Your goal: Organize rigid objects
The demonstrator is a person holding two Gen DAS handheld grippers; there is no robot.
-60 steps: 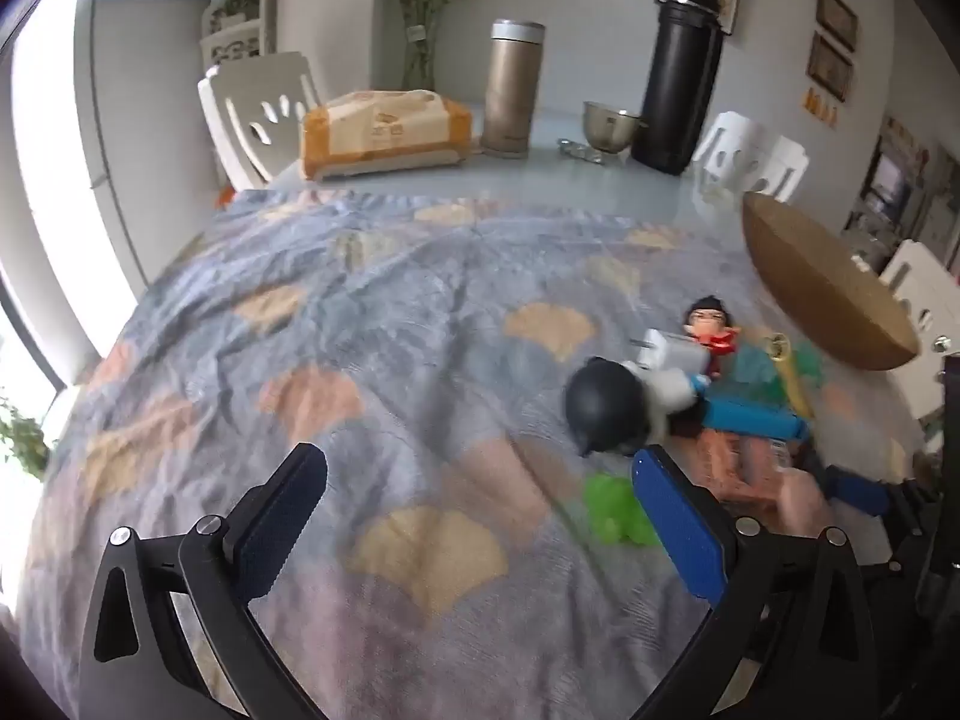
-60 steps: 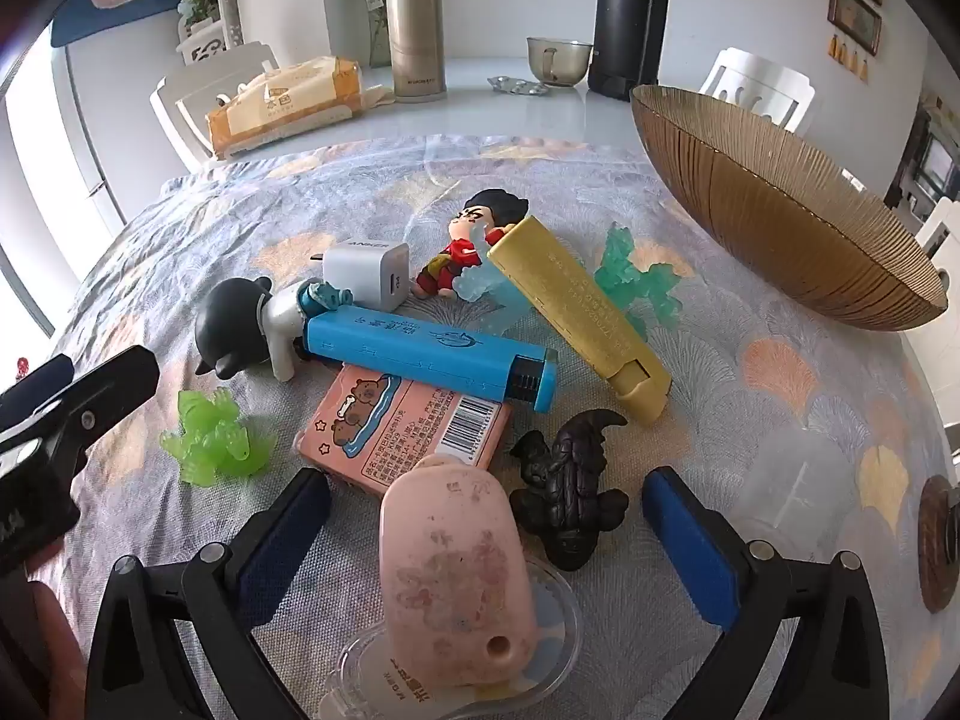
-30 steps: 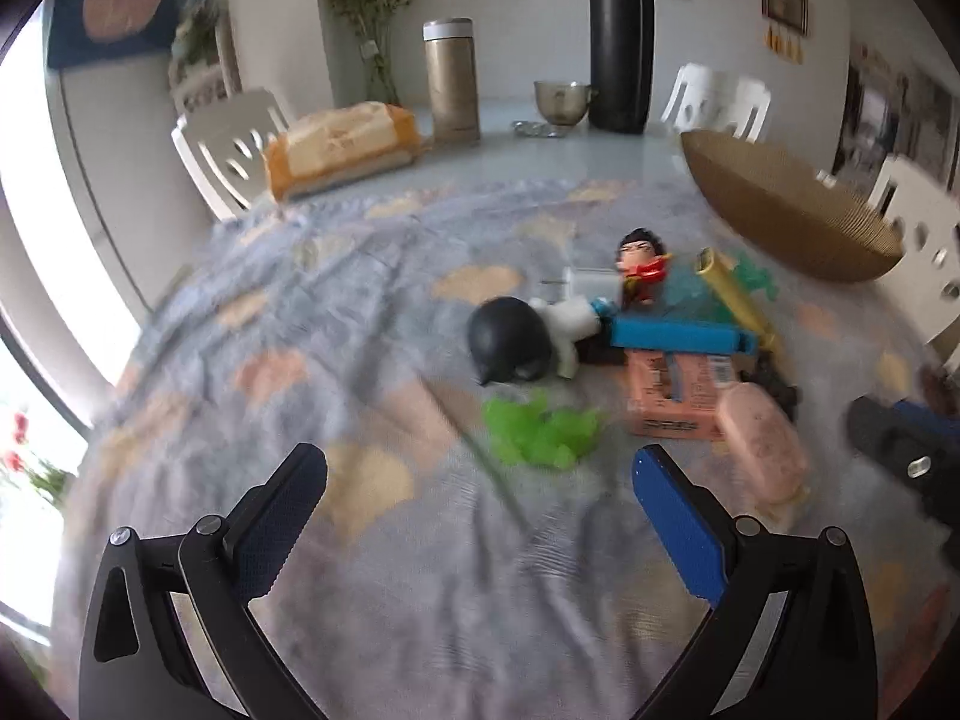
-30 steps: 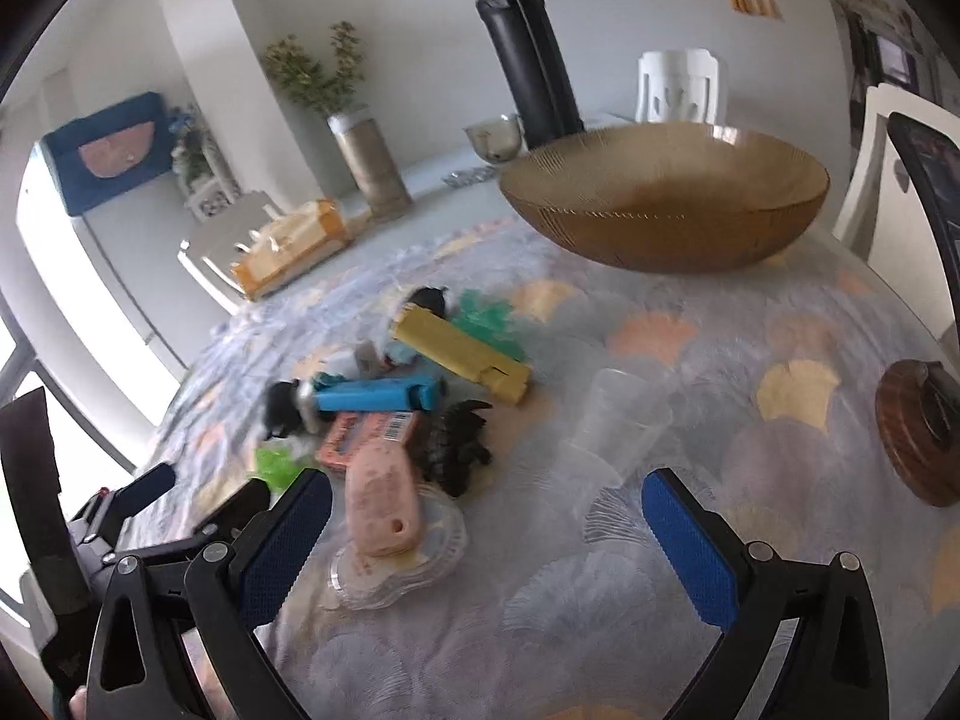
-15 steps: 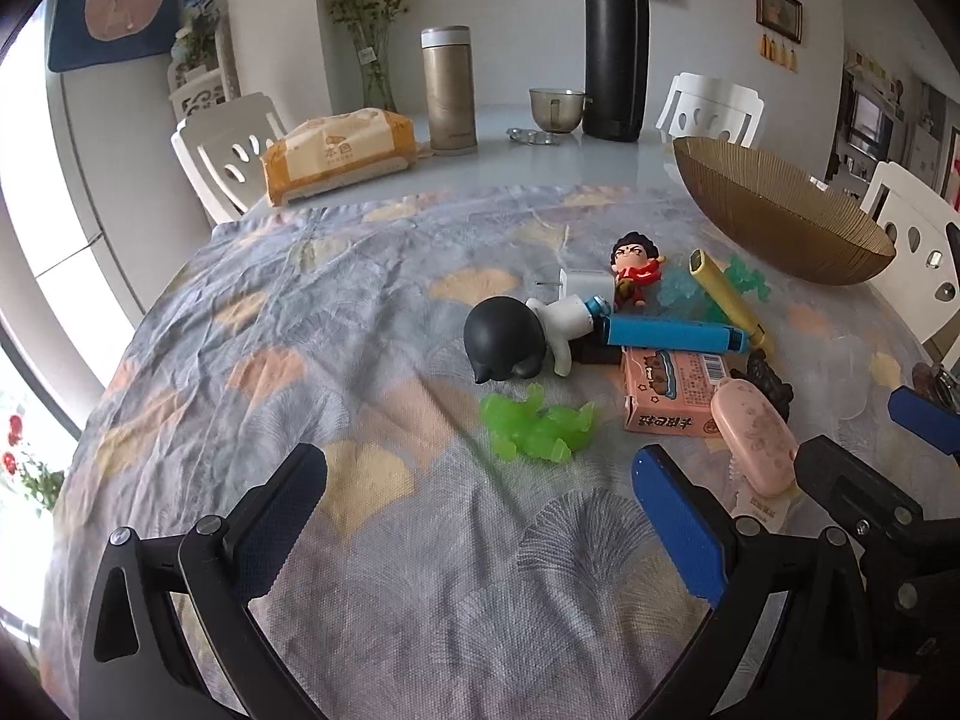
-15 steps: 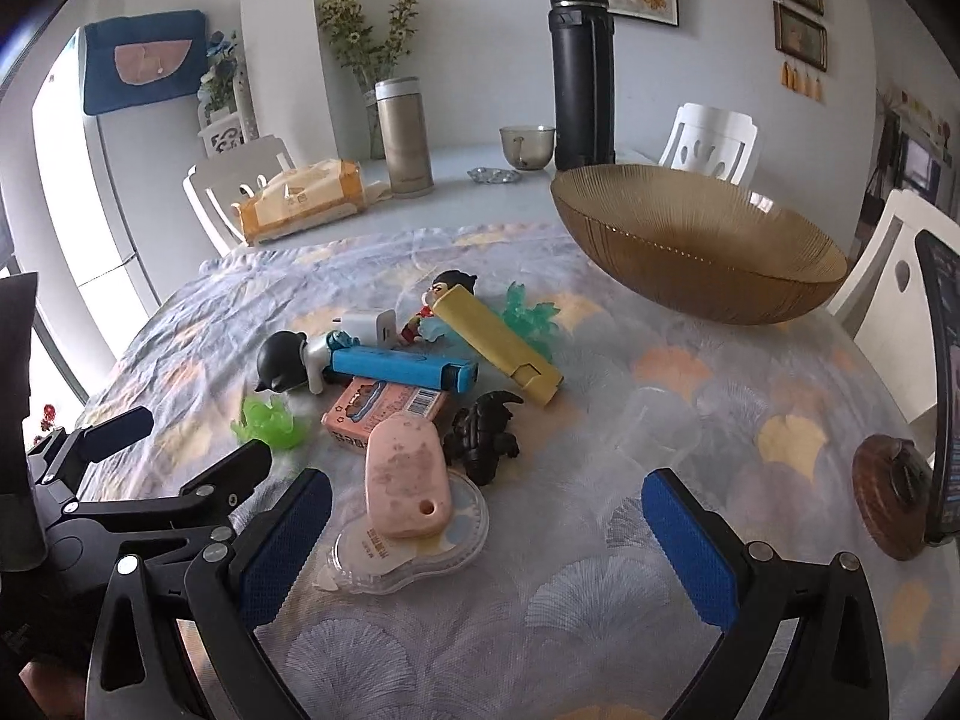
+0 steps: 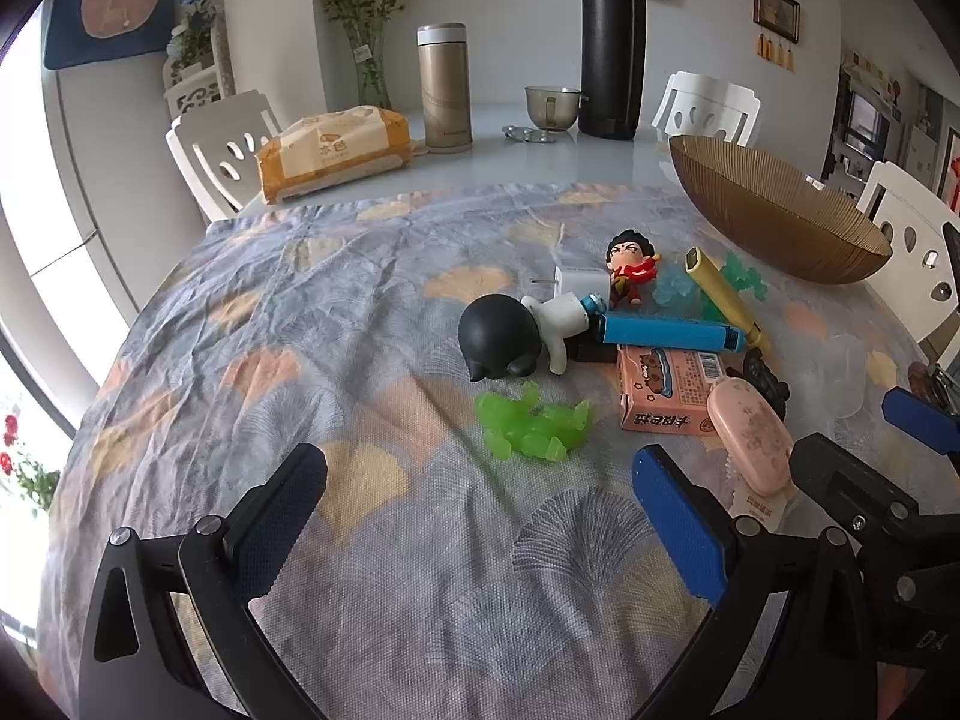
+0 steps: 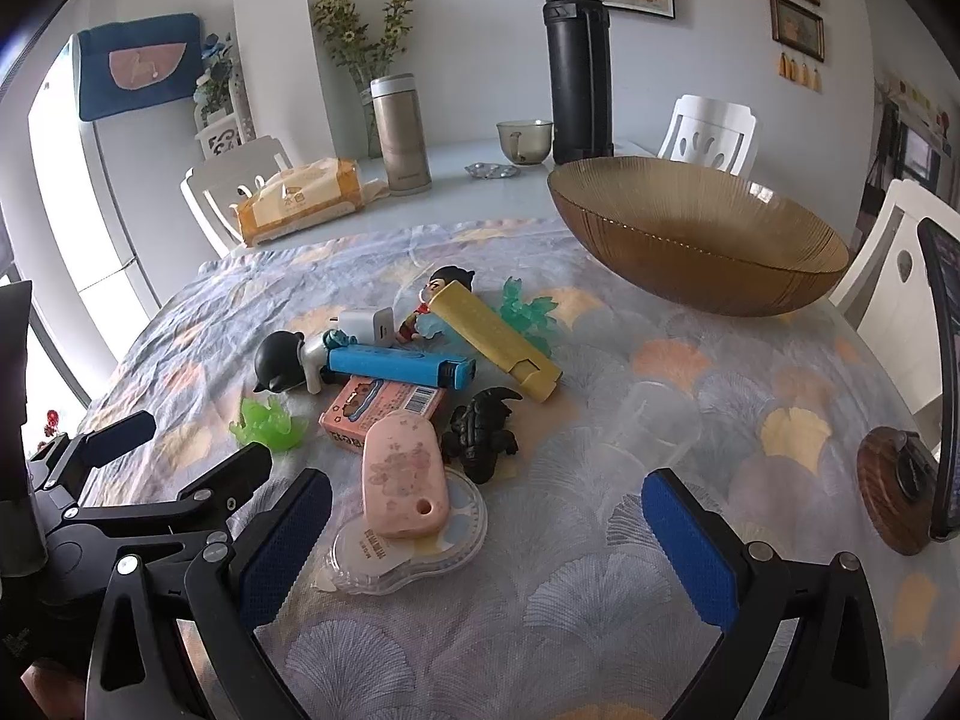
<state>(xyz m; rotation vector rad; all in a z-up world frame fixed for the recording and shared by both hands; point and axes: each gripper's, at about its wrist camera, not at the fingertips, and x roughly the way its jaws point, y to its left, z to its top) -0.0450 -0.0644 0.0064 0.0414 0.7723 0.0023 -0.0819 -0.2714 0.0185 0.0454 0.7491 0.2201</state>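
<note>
A heap of small items lies on the patterned cloth: a black-headed figure [image 7: 501,336], a bright green toy [image 7: 531,423], a blue lighter [image 8: 401,365], a yellow lighter [image 8: 495,341], a pink box [image 8: 381,405], a pink case [image 8: 403,477], a black dinosaur [image 8: 480,435], a white charger [image 8: 367,324] and a red doll [image 7: 629,264]. A brown ribbed bowl [image 8: 699,240] stands at the far right. My left gripper [image 7: 480,516] is open, short of the green toy. My right gripper [image 8: 487,537] is open, near the pink case, with nothing between its fingers.
A clear plastic cup [image 8: 651,426] lies right of the heap. A round wooden coaster [image 8: 894,489] and a dark phone [image 8: 945,372] sit at the right edge. At the back stand a black flask [image 8: 577,69], a gold thermos [image 8: 401,135], a tissue pack [image 8: 300,198] and white chairs.
Both grippers have pulled back and steadied, so the whole heap and the bowl now show. Each stays open. The objects on the cloth have not moved.
</note>
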